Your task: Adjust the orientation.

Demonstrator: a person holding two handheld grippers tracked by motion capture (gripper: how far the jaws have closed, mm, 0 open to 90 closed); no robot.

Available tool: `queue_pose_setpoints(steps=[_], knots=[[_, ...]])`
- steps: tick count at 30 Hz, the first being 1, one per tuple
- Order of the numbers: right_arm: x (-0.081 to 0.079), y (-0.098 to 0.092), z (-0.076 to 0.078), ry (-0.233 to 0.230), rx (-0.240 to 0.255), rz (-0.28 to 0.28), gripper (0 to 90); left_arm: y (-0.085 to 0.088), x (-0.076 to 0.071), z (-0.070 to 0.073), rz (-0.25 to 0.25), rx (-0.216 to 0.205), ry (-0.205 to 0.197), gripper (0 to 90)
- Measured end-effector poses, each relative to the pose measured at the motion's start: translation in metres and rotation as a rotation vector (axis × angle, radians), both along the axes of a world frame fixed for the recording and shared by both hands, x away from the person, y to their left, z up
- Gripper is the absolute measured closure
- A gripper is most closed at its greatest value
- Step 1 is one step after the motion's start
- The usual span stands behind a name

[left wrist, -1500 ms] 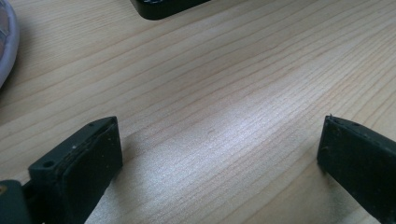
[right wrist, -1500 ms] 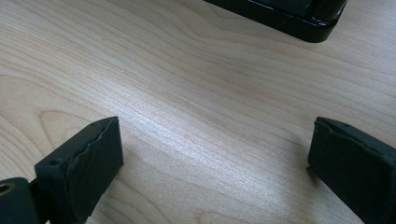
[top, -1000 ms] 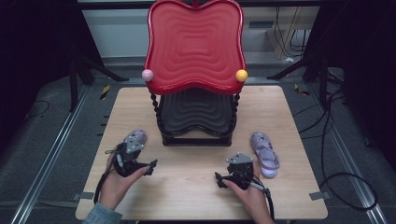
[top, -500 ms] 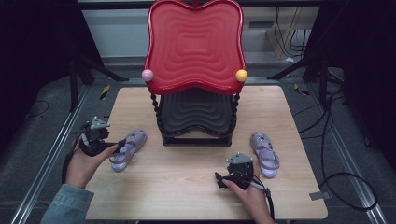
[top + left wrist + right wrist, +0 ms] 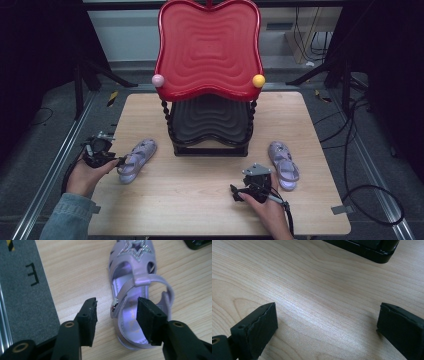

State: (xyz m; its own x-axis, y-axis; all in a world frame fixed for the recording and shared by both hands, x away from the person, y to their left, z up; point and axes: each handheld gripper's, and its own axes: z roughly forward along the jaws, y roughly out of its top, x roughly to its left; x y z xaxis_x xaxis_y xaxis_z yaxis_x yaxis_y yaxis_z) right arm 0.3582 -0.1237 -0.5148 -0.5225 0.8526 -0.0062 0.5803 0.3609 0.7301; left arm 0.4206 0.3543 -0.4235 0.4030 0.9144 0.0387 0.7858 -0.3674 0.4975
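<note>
Lilac sandal: soft plastic strappy sandal [image 5: 133,295] lying flat near the wooden table's [image 5: 210,200] left edge, heel towards the left gripper [image 5: 117,315], toe pointing off to the black-and-red two-tier shoe rack [image 5: 210,95]
Left fingers: jaws have just been closing, heel strap side sits between them, pads not pressing yet
Nearer hand: left, easily
Right gripper [image 5: 327,320]: spread wide over bare wood
Other lilac sandal [image 5: 283,165]: just beside the right gripper
In the way: nothing really

light: even overhead, dim surround | glare: sheen on table [image 5: 317,315] | focus: slightly soft
</note>
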Motion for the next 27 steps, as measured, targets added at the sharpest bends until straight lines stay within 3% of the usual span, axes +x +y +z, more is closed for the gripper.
queue_pose_setpoints(steps=[3, 10, 15, 16, 18, 23, 27], knots=[[0.0, 0.0, 0.0, 0.001, 0.001, -0.001, 3.4, -0.001, 0.004, -0.01, -0.008, 0.008, 0.049, 54.8], [0.0, 0.0, 0.0, 0.001, 0.001, -0.001, 3.4, 0.0, 0.009, -0.02, -0.004, 0.007, 0.079, 59.9], [0.0, 0.0, 0.0, 0.004, 0.003, 0.001, 3.3, 0.0, 0.015, -0.027, -0.009, -0.003, 0.117, 68.8], [0.0, 0.0, 0.0, 0.004, 0.003, 0.002, 3.3, 0.001, 0.015, -0.028, -0.01, -0.012, 0.116, 76.3], [0.0, 0.0, 0.0, 0.004, 0.003, 0.002, 3.3, 0.004, 0.015, -0.028, -0.006, -0.024, 0.117, 80.4], [0.0, 0.0, 0.0, 0.004, 0.003, 0.003, 3.3, 0.007, 0.01, -0.021, -0.011, -0.065, 0.102, 82.6], [0.0, 0.0, 0.0, 0.004, 0.004, 0.004, 3.3, 0.001, -0.008, -0.007, -0.06, -0.078, 0.07, 82.8]])
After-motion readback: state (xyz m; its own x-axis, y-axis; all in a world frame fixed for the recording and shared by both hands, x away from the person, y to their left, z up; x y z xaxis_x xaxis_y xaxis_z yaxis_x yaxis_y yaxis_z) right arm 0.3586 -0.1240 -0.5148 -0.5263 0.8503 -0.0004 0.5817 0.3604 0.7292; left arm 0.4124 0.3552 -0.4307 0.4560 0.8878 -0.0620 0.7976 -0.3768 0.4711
